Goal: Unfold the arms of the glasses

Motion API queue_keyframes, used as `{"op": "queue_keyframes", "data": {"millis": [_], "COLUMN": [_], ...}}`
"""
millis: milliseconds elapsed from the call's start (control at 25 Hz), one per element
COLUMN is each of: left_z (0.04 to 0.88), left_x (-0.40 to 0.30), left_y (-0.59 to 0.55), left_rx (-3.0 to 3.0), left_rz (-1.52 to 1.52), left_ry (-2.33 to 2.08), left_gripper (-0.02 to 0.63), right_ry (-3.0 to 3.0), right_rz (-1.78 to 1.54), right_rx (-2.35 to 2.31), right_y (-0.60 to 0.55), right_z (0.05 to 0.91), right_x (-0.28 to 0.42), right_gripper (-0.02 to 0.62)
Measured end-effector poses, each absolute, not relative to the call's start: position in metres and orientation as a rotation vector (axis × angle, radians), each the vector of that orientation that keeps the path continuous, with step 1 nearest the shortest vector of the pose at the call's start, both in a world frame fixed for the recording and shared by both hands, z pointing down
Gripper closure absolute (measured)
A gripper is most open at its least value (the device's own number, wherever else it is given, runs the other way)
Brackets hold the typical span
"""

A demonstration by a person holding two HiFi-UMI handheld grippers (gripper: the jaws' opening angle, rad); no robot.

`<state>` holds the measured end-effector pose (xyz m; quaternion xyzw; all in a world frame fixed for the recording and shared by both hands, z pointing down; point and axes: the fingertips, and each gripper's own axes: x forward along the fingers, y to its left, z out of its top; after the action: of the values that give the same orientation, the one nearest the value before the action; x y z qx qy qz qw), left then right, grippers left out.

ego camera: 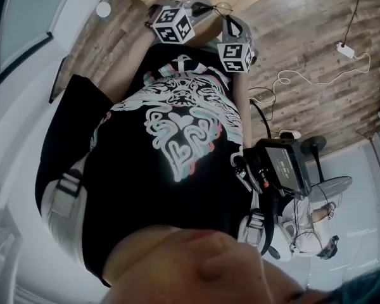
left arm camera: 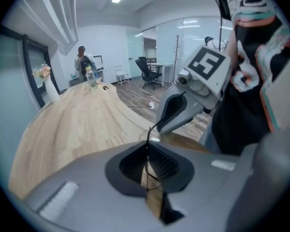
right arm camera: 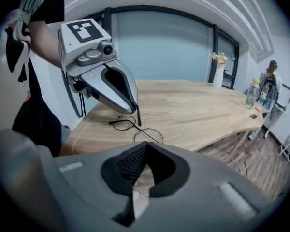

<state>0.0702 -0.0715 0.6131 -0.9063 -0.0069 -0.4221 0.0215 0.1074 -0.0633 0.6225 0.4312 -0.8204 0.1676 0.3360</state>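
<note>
Thin round wire-rimmed glasses (right arm camera: pixel 149 136) hang just over the near corner of the pale wooden table (right arm camera: pixel 198 110). In the right gripper view my left gripper (right arm camera: pixel 137 121) comes in from the upper left, its tips closed on the frame beside one lens. In the left gripper view my right gripper (left arm camera: pixel 158 126) pinches a thin black wire of the glasses (left arm camera: pixel 147 153), and that wire runs down into my own closed jaws. Both pairs of jaws look shut on the glasses. The head view shows mostly my torso, with both marker cubes (ego camera: pixel 173 25) at the top.
At the table's far end are a white vase of flowers (right arm camera: pixel 217 74), bottles (right arm camera: pixel 253 93) and a standing person (left arm camera: pixel 82 62). An office chair (left arm camera: pixel 147 71) stands beyond the curved table edge. Cables and a power strip (ego camera: pixel 346 49) lie on the wood floor.
</note>
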Motion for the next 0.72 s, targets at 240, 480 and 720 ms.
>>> {"op": "queue_keyframes", "data": {"millis": [240,480,720], "left_z": [0.609,0.6,0.592], "left_x": [0.071,0.055,0.049], "left_y": [-0.067,-0.075,-0.075], "left_rx": [-2.836,-2.885,-2.898], "left_rz": [-1.241,-1.167,-1.092], "left_ry": [-0.061,0.049,0.167], "left_gripper": [0.609,0.609,0.611], "right_ry": [-2.069,-2.038,-2.016], "right_rz": [0.378,0.402,0.432], "right_rx": [1.117,1.131,1.13], "right_y": [-0.07,-0.074,-0.078], "right_z": [0.63,0.632,0.636], "right_x": [0.097,0.088,0.093], "right_gripper": [0.597,0.597,0.597]}}
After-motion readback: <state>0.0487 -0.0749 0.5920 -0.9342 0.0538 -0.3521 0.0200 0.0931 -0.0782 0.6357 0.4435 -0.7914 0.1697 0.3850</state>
